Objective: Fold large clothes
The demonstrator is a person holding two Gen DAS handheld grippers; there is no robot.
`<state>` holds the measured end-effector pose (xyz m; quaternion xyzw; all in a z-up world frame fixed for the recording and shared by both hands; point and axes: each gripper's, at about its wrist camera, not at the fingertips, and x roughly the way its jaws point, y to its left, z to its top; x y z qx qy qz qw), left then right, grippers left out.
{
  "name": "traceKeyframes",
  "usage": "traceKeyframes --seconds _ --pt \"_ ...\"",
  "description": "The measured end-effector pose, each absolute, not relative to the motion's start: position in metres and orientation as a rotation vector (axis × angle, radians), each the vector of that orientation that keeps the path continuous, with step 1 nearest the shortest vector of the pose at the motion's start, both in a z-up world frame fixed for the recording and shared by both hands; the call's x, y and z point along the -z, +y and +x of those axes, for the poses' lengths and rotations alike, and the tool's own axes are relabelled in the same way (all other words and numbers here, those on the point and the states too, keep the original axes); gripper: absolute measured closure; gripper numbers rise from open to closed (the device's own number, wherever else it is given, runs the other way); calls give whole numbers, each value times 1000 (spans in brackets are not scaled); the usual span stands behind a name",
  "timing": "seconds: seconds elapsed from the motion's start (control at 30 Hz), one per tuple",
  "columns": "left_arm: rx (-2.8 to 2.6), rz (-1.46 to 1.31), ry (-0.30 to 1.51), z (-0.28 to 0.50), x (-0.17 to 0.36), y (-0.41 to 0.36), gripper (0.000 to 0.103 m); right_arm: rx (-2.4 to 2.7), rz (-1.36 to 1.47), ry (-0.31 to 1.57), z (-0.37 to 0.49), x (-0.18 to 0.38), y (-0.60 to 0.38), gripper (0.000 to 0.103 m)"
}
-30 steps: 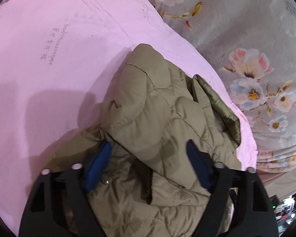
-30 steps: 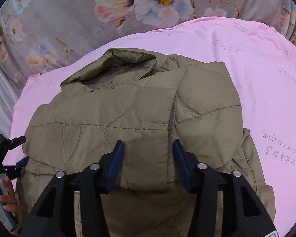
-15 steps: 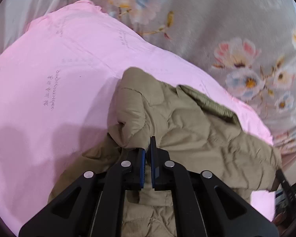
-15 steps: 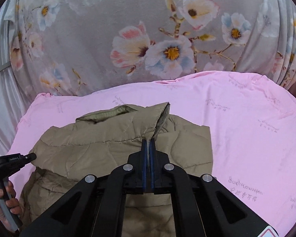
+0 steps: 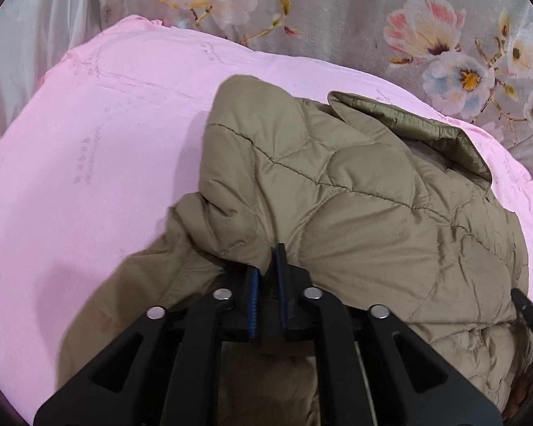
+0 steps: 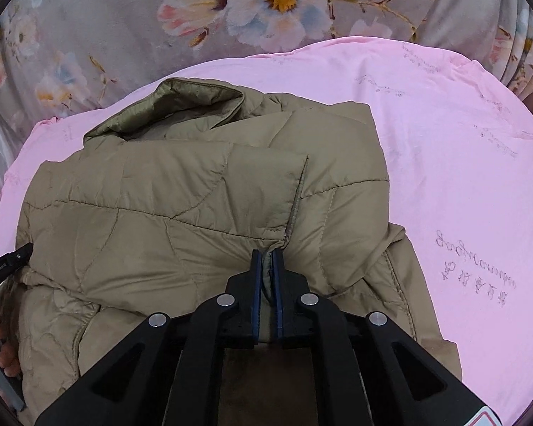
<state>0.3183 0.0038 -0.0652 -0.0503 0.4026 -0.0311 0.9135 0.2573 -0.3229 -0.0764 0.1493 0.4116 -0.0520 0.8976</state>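
Observation:
An olive quilted jacket (image 5: pixel 366 213) lies partly folded on a pink sheet (image 5: pixel 99 163), its collar at the far side. My left gripper (image 5: pixel 268 266) is shut on a bunched fold of the jacket's near edge. In the right wrist view the same jacket (image 6: pixel 181 220) fills the middle, collar at the far side. My right gripper (image 6: pixel 266 266) is shut on the jacket's edge near the zipper seam. The left gripper's tip (image 6: pixel 7 266) shows at the left edge of that view.
The pink sheet (image 6: pixel 444 149) covers the work surface and has faint printed writing. A grey floral cloth (image 5: pixel 408 17) hangs behind it, also in the right wrist view (image 6: pixel 266 3). The person's hand (image 6: pixel 3 348) shows at the lower left.
Both grippers went from open over the jacket to shut on its fabric. The pinched fabric then came back down from a raised position toward the sheet.

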Motion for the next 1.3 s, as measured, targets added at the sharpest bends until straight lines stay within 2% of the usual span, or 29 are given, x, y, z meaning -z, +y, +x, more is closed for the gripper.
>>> traceKeyframes --seconds 0.07,0.1,0.3,0.37,0.47,0.6,0.67,1.3 --pt "74 -86 808 307 48 13 76 126 293 833 247 65 -325 83" --pt "81 -79 791 303 39 16 73 141 275 806 240 55 -326 81" --pt "85 1 642 314 -33 -4 66 110 283 700 250 -3 -320 79" --pt "105 15 635 333 -38 -27 58 85 287 696 267 -10 -311 78" --pt "126 30 696 359 -16 -56 57 58 257 728 296 -1 -291 77" --pt "100 87 803 378 53 -76 57 72 170 801 315 39 -271 77" --pt "108 81 772 370 74 -73 57 77 127 811 311 62 -266 77" --pt "108 94 781 329 78 -64 56 76 167 824 273 81 -261 77"
